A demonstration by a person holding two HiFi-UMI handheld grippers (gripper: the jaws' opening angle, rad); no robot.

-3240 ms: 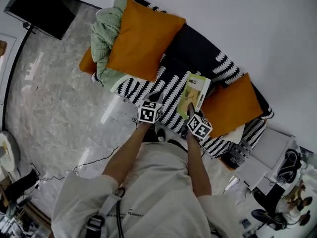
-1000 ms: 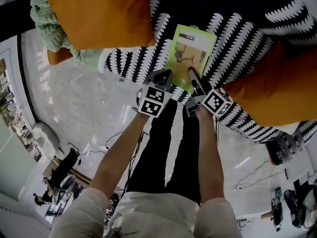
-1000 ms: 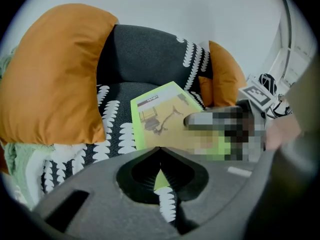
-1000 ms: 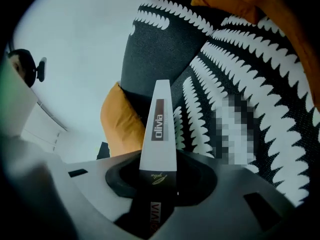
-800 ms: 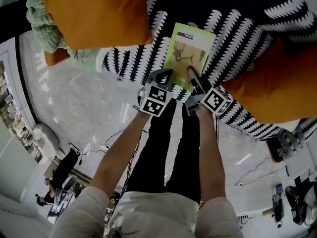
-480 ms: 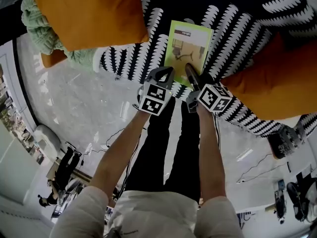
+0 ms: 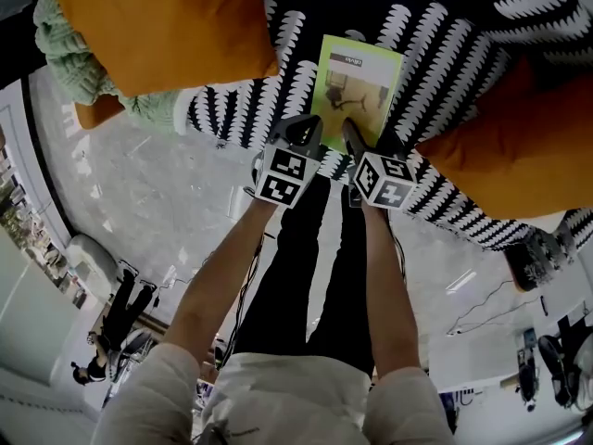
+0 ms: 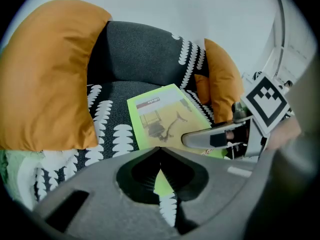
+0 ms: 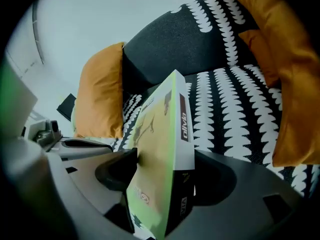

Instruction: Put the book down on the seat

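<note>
- The book (image 7: 358, 83), green cover up, lies on the black-and-white patterned seat (image 7: 435, 49) of the sofa, between two orange cushions; its title end points toward the dark backrest, its near end toward the seat's front edge
- The right tool (image 7: 351, 135) has the book's near end between its jaws; the jaws have just been opening and stand wide; in the right gripper view one jaw lies close against the cover and the other stands off the back, so nothing is clamped
- The left tool (image 8: 160, 151) sits just beside the book's near left corner, over the seat's front edge; its jaws meet at the tips and hold nothing
- The large orange cushion (image 7: 157, 21) lies to the left of the book, well apart; a second orange cushion (image 7: 505, 146) lies to the right, near the right tool
- A pale green knitted blanket (image 7: 65, 49) shows under the large cushion's outer edge
- Below, the person's bare forearms (image 7: 227, 276) reach to both tools over a pale marbled floor (image 7: 139, 179)
</note>
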